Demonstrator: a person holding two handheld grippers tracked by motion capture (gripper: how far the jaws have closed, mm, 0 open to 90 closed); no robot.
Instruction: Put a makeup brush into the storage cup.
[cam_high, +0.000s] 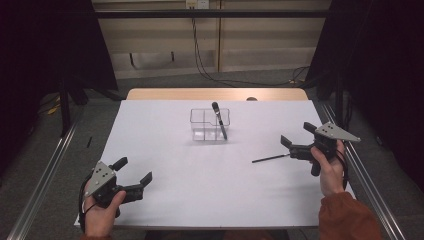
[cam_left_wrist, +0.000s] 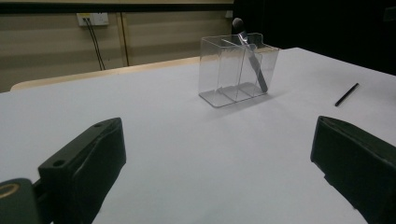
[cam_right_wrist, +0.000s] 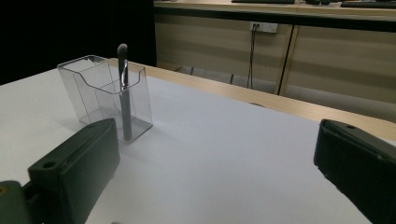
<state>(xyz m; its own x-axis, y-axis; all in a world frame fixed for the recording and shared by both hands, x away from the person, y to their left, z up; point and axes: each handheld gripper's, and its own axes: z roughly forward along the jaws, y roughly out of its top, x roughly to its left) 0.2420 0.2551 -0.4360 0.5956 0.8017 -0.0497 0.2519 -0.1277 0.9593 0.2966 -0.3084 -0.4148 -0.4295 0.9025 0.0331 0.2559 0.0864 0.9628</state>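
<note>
Beside right gripper (cam_high: 296, 138), thin pencil (cam_high: 270, 158), tip indistinct

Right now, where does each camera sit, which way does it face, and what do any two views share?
High view: above the person's side, looking forward and down on the table; both hands, left gripper and right gripper show.
Left gripper view: low on the left gripper, facing the holder and pencil; its open jaws show.
Right gripper view: low on the right gripper, facing the holder; its open jaws show.
All share the holder and its brush.
</note>
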